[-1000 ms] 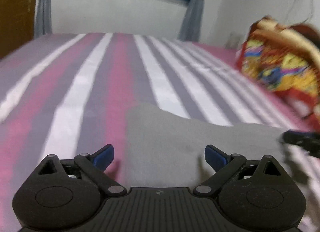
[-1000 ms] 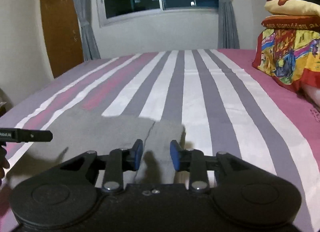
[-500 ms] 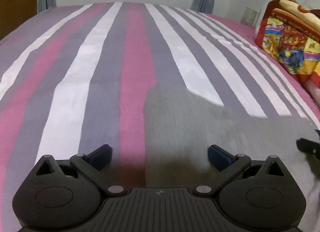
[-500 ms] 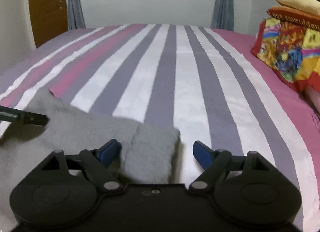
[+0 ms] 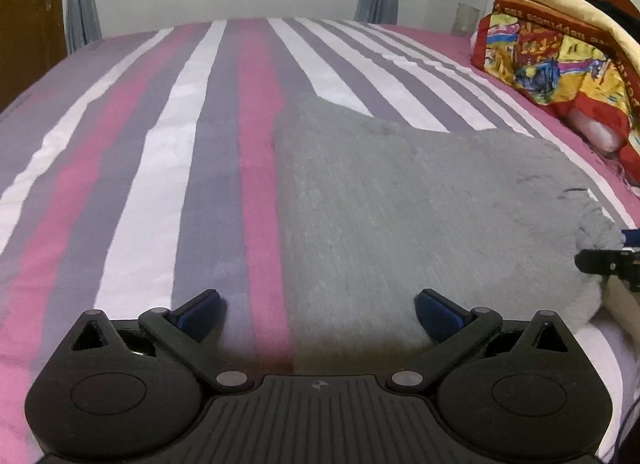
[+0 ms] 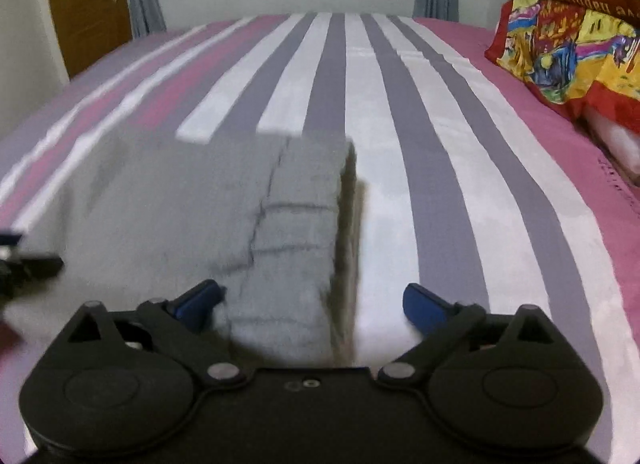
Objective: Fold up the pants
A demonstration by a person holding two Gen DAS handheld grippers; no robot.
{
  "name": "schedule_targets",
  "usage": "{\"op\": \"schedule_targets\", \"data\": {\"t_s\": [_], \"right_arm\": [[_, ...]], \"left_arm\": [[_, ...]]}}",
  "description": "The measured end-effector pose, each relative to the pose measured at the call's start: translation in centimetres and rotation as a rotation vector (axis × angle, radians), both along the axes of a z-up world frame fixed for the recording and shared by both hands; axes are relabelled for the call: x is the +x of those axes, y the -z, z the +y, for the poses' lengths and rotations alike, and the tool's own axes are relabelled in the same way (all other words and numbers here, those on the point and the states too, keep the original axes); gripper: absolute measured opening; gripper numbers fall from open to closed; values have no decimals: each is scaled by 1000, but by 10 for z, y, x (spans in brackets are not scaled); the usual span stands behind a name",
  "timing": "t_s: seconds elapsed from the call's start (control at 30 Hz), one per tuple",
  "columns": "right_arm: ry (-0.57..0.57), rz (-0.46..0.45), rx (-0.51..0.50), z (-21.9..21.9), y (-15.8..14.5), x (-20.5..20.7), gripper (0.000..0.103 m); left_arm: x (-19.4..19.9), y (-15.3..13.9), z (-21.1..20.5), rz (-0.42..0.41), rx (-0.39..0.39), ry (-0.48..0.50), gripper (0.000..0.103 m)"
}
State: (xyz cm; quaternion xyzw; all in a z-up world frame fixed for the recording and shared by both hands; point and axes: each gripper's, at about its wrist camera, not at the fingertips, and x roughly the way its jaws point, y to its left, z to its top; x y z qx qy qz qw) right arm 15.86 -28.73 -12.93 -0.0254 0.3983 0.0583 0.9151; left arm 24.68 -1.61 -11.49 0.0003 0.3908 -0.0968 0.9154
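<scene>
Gray pants [image 5: 400, 200] lie flat on the striped bed [image 6: 448, 152], left tool [image 5: 318, 304] wide open and empty, right tool [image 6: 310, 300] opening over the waistband edge; next grips should pinch corners evenly.

Grey pants [image 5: 400, 200] flat on striped bedsheet [image 5: 160, 144], jaws wide.

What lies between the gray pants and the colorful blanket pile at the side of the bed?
Only bare striped bedsheet lies between the gray pants and the colorful blanket pile; both wrist views show this.
</scene>
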Motion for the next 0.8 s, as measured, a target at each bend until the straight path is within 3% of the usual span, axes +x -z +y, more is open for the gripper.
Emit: {"op": "schedule_targets", "data": {"t_s": [0.1, 0.23, 0.3, 0.37, 0.47, 0.67, 0.8], "right_arm": [[17, -1, 44, -6, -4, -12, 99], [12, -78, 91, -9, -15, -24, 99], [24, -16, 62, -11, 2, -14, 102], [51, 53, 159, -23, 18, -6, 103], [79, 64, 276, -37, 25, -5, 103], [42, 73, 353, -53, 28, -3, 103], [20, 91, 419, -65, 30, -2, 103]], "left_arm": [[-14, -7, 0, -18, 14, 16, 103], [-17, -4, 3, -23, 14, 22, 103], [-14, 0, 6, -9, -18, 16, 103], [-14, 3, 8, -8, -33, 11, 103], [-13, 8, 14, -4, -62, 10, 103], [-9, 13, 17, -2, -90, 35, 103], [-1, 24, 39, 33, -248, 59, 103]]}}
